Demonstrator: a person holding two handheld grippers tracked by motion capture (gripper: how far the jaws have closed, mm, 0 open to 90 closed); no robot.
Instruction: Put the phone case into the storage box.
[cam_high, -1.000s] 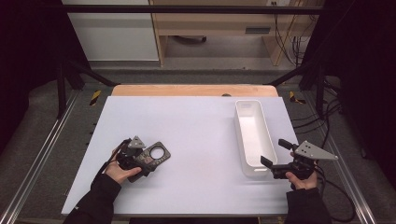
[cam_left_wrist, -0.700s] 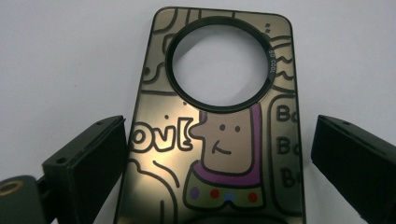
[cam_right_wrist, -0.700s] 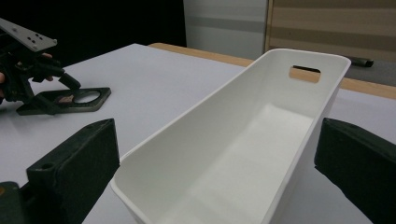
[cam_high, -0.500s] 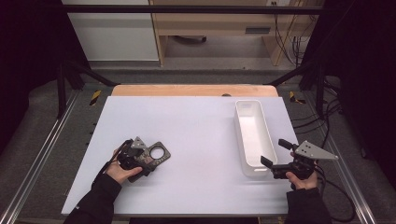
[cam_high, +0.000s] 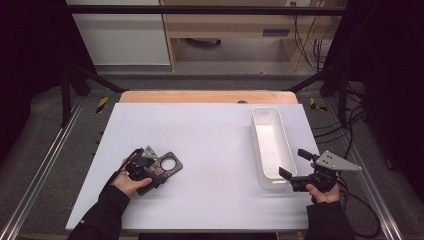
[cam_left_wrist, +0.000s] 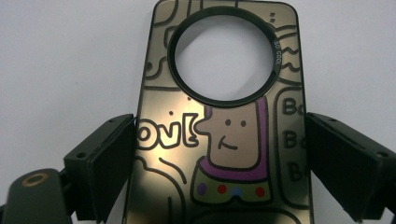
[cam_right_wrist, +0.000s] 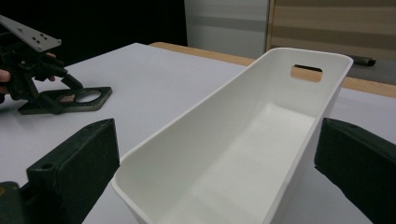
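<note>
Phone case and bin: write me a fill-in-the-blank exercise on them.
1. The phone case lies between the jaws of the ____ gripper.
2. The white bin holds ____.
3. The right gripper straddles the bin's ____ end.
4. The hole in the case is ____ in shape.

Missing words: left; nothing; near; round

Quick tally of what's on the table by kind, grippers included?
Phone case, dark with cartoon print and a round hole: 1
White bin, nothing inside: 1
Handheld grippers: 2, the left gripper with its jaws on either side of the case, the right gripper with its jaws apart at the bin's near end
Total: 4
</note>
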